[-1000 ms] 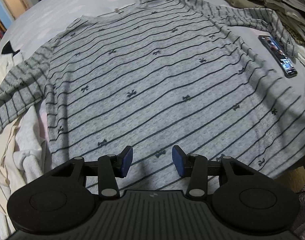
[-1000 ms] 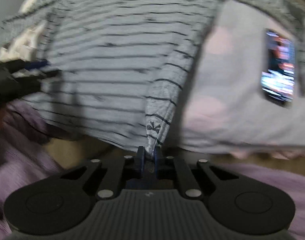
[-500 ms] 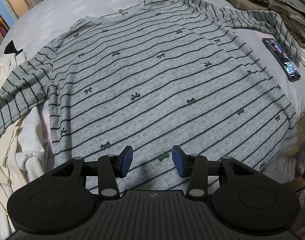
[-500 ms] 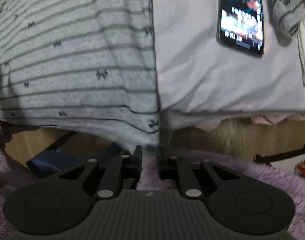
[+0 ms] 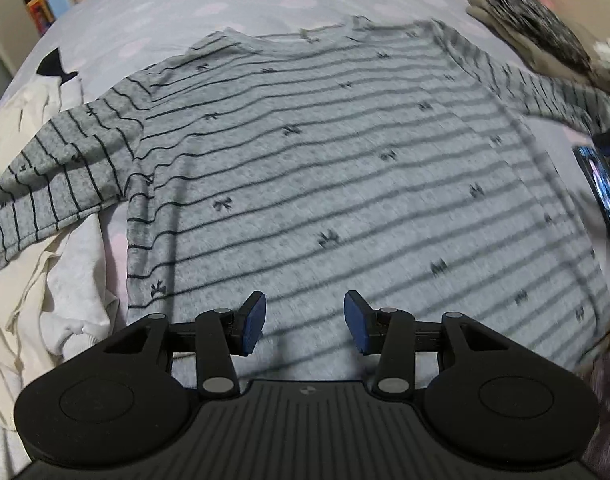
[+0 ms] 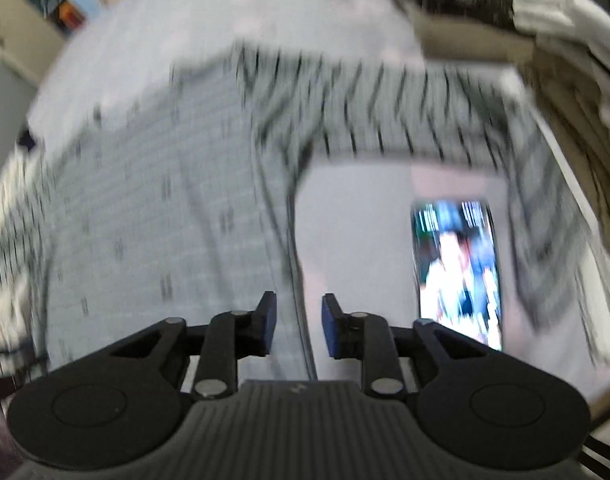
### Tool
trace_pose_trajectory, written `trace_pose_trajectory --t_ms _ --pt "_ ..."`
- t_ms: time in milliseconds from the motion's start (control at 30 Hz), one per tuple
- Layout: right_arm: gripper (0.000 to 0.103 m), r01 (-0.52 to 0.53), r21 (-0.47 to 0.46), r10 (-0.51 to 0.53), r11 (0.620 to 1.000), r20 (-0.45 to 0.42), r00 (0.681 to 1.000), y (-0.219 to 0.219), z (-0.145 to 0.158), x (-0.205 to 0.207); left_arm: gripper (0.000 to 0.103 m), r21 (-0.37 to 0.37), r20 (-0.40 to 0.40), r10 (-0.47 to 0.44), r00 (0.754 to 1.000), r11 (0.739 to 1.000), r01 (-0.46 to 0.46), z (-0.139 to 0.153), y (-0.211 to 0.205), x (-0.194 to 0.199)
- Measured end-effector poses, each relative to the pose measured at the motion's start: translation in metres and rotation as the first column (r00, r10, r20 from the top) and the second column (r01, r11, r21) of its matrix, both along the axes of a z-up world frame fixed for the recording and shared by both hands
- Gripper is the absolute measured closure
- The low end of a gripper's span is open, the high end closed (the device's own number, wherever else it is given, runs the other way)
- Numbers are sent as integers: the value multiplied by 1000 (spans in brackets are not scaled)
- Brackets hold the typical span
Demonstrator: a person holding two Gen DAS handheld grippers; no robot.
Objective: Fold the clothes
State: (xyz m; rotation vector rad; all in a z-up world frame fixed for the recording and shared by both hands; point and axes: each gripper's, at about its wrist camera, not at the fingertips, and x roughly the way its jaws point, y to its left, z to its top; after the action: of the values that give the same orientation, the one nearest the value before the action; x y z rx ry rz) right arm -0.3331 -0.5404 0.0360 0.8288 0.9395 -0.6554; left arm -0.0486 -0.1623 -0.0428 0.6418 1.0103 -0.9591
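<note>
A grey long-sleeved top (image 5: 325,168) with thin dark stripes and small bows lies spread flat on the bed, neckline at the far side. My left gripper (image 5: 304,322) hangs open over its near hem, nothing between the blue pads. In the blurred right wrist view the top (image 6: 153,216) fills the left half, its right sleeve (image 6: 385,120) stretching across the back. My right gripper (image 6: 296,330) hovers over the top's right side edge with its jaws opening and nothing gripped between them.
A lit phone (image 6: 457,272) lies on the pale sheet right of the top, also visible as phone (image 5: 603,188). Cream garments (image 5: 37,264) are heaped at the left. Folded clothes (image 6: 505,12) are stacked at the back right.
The right gripper let go of the top's lower corner, opened, and swung up over the bed along the right side edge. The left gripper shifted sideways along the hem, still open.
</note>
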Motion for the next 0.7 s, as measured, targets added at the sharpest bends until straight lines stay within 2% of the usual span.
trace_pose_trajectory --t_ms 200,300,400,533,567,600,633,700 --pt "71 66 3 -66 998 72 995 -42 -28 35 62 -100 3 70 998 993 -69 -15 4 13" --pt "71 73 16 -74 997 87 993 -54 -39 46 62 -93 -7 84 996 992 -85 -26 6 20" --pt "71 64 -24 -63 998 56 996 -60 -56 58 62 -81 9 97 995 992 -96 -33 4 26" --pt "72 88 -8 -88 996 36 995 -68 -77 66 62 -104 22 119 993 988 -116 -35 -1 33" --pt "74 96 -5 -96 995 47 994 -70 -79 67 62 -107 15 121 993 987 -119 -36 -2 34" --pt "82 99 2 -99 995 60 993 -72 -81 68 62 -107 7 121 993 987 -119 -36 -4 35" --pt "97 94 -1 -94 996 61 994 -72 -80 71 62 -106 2 122 993 987 -121 -37 -5 36" --pt "98 94 -83 -90 992 45 995 -68 -70 76 62 -105 1 115 993 988 -114 -38 -7 37"
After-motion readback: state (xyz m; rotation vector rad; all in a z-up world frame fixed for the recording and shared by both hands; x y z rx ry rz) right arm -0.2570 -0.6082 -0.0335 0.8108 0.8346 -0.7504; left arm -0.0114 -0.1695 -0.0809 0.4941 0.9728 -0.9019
